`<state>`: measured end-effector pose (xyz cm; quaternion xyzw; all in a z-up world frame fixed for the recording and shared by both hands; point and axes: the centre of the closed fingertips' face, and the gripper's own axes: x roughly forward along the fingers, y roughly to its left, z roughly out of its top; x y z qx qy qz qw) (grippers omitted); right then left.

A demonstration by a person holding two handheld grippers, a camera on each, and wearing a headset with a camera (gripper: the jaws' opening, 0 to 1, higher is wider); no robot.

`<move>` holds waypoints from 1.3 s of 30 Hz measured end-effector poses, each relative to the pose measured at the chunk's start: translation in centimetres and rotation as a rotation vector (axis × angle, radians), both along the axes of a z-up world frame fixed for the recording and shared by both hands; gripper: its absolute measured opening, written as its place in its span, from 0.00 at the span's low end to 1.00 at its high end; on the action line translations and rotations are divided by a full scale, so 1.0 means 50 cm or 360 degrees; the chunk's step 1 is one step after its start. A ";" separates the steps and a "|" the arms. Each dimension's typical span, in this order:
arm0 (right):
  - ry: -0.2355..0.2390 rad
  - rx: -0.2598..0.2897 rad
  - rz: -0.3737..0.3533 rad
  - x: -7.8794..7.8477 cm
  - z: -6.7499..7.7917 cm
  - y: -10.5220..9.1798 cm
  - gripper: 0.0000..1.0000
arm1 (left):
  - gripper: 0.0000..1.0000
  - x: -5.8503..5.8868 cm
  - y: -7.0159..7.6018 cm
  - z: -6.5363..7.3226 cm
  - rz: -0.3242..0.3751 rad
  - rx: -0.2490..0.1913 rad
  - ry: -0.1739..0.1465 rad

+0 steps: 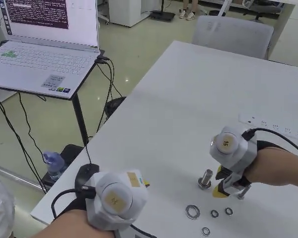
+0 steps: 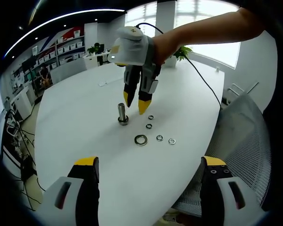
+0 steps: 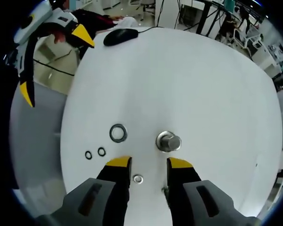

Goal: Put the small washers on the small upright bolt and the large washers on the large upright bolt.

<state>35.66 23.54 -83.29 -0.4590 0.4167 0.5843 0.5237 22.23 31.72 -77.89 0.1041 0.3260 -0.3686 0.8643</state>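
The large upright bolt [image 1: 205, 178] stands on the white table, with one large washer [image 1: 192, 211] lying flat in front of it. Several small washers [image 1: 214, 213] lie loose beside that. My right gripper [image 1: 221, 190] hangs open just right of the large bolt [image 3: 168, 141], tips near the table. One small washer [image 3: 138, 178] lies on the table between its jaws. A small bolt [image 1: 242, 194] seems to stand by that gripper, mostly hidden. My left gripper [image 2: 149, 162] is open and empty at the table's near corner, facing the large bolt [image 2: 122, 114] and the large washer [image 2: 141, 140].
A white power strip [image 1: 273, 128] lies at the table's far right. The table edge [image 1: 119, 116] runs along the left; beyond it stands a laptop [image 1: 39, 59] on a stand with hanging cables. A grey chair [image 1: 233, 34] sits at the far end.
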 end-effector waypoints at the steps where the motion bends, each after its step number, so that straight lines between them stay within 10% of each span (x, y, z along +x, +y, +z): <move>1: 0.0002 0.0003 -0.0001 -0.003 0.000 0.000 0.31 | 0.89 0.000 -0.001 0.001 -0.0001 -0.0002 -0.0003; 39: 0.0103 0.0091 -0.0008 -0.114 -0.058 0.056 0.34 | 0.87 -0.004 -0.004 -0.005 -0.0007 0.0012 -0.0015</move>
